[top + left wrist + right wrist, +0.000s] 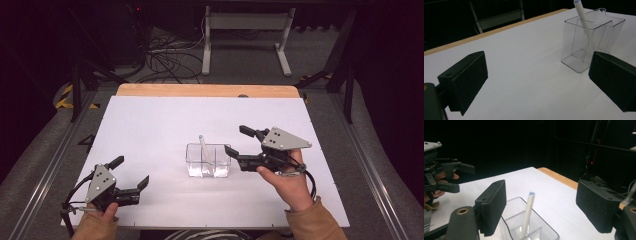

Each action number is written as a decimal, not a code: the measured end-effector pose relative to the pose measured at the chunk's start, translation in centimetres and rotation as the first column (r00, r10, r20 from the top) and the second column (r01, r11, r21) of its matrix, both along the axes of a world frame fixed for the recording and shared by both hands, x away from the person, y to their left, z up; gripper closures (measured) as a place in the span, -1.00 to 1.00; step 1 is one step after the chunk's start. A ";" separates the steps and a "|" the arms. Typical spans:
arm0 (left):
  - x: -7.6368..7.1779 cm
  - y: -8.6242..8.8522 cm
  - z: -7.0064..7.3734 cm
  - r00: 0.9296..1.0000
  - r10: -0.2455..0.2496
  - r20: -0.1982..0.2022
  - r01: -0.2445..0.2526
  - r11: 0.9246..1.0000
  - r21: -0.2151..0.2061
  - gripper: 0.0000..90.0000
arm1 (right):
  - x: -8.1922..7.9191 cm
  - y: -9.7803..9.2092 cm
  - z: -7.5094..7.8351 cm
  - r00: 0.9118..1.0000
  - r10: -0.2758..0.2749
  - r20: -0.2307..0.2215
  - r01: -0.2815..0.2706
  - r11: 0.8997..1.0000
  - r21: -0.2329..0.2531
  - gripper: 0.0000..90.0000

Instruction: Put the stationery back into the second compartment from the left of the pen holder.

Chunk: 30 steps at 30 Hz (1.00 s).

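A white table top with a bare wooden strip along its far edge fills the middle of the high view. Around it the room is dark: grey carpet, a tangle of black cables on the floor at about 11 o'clock beyond the table, and a white metal stand at 12 o'clock.

A clear plastic container sits slightly right of the table's centre. From the right gripper it lies at roughly 8 o'clock, just beside the nearer jaw; the jaws stand wide apart and hold nothing, hovering to the container's right and a little above it. From the left gripper, at the near left corner of the table, the container is at about 2 o'clock and well apart; its jaws are also spread and empty, resting low near the surface.

The container is split by a clear wall into compartments. A white pen stands in one of them, tilted, its tip rising above the rim. In the left gripper view the pen leans toward 11 o'clock. The other compartment looks empty.
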<state>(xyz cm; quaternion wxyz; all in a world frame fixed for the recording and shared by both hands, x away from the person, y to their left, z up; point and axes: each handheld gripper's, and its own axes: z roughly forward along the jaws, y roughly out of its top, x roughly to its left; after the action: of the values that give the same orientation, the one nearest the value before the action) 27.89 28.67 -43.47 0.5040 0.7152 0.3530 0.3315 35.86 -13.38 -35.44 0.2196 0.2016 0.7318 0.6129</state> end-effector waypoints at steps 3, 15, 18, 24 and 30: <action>0.0 -0.1 0.0 1.000 -0.001 -0.002 0.001 1.000 -0.003 -0.93 | -0.1 -1.4 -0.2 1.000 -0.024 0.001 0.024 1.000 0.006 -0.44; -0.1 0.0 0.0 1.000 0.002 0.002 -0.002 1.000 -0.002 -0.93 | -0.5 -5.3 -2.1 0.997 -0.073 -0.039 0.071 0.996 -0.047 -0.50; -0.1 0.0 0.0 1.000 0.002 0.002 -0.002 1.000 -0.002 -0.93 | -0.7 -6.2 -2.9 0.997 -0.075 -0.035 0.073 0.996 -0.053 -0.51; -0.1 -0.1 0.1 1.000 -0.001 0.004 0.001 1.000 0.003 -0.93 | -1.1 -7.5 -4.6 0.995 -0.090 -0.029 0.089 0.994 -0.056 -0.52; -0.1 -0.1 0.1 1.000 -0.007 0.005 0.007 1.000 0.006 -0.93 | -1.1 -9.4 -6.6 0.988 -0.141 -0.066 0.138 0.989 -0.047 -0.50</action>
<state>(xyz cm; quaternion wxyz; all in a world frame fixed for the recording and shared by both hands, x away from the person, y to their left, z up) 27.79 28.52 -43.40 0.5038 0.7171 0.3481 0.3328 34.72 -22.78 -41.99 0.2405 0.2689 0.7358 0.5731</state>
